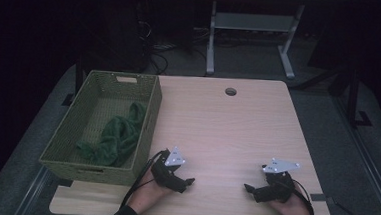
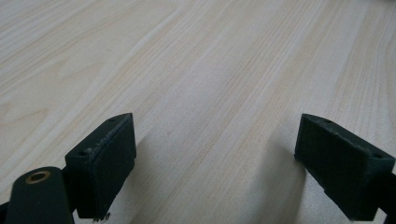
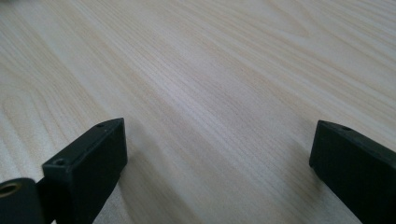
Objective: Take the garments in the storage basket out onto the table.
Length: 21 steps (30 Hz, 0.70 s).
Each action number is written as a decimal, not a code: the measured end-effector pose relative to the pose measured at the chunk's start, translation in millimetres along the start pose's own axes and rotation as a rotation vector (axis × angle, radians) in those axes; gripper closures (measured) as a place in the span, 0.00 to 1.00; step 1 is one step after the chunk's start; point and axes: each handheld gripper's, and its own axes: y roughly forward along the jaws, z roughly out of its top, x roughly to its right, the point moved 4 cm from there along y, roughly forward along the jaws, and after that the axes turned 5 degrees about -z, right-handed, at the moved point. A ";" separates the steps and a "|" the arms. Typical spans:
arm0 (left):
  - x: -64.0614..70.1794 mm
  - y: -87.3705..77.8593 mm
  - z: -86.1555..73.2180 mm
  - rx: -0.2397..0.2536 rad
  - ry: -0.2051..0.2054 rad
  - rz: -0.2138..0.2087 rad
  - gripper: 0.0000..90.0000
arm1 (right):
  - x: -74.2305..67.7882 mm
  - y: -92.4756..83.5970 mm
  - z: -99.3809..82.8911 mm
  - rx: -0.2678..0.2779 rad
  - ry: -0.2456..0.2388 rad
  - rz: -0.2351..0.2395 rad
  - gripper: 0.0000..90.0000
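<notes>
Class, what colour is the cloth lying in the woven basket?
Dark green: the cloth shows best in the high view.

table (image 1: 227,125): pale matt wood | basket (image 1: 87,166): woven | towel (image 1: 119,135): green cloth

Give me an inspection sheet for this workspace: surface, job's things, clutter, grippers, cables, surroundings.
Surface: light wood table, bare in the middle, with a round hole near the far edge.
Job's things: green woven basket at the table's left edge; a crumpled green cloth lies inside it.
Clutter: nothing seen.
Grippers: left gripper and right gripper are low over the near edge, tips turned towards each other; both have jaws wide apart with bare wood between them.
Cables: a black cable trails from the left gripper off the near edge; another loops by the right gripper.
Surroundings: dark room, grey floor, a second table's metal legs behind.
</notes>
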 end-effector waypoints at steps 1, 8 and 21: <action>-0.2 0.0 0.2 -0.001 0.001 -0.004 0.13 | 0.0 0.0 0.0 -0.001 0.000 0.000 0.04; -0.5 0.5 1.6 -0.010 -0.001 -0.006 0.14 | 0.0 0.0 0.0 0.000 0.000 0.000 0.04; -1.6 -1.2 5.4 -0.066 -0.025 0.001 0.14 | -0.2 0.2 0.0 0.000 0.000 0.002 0.04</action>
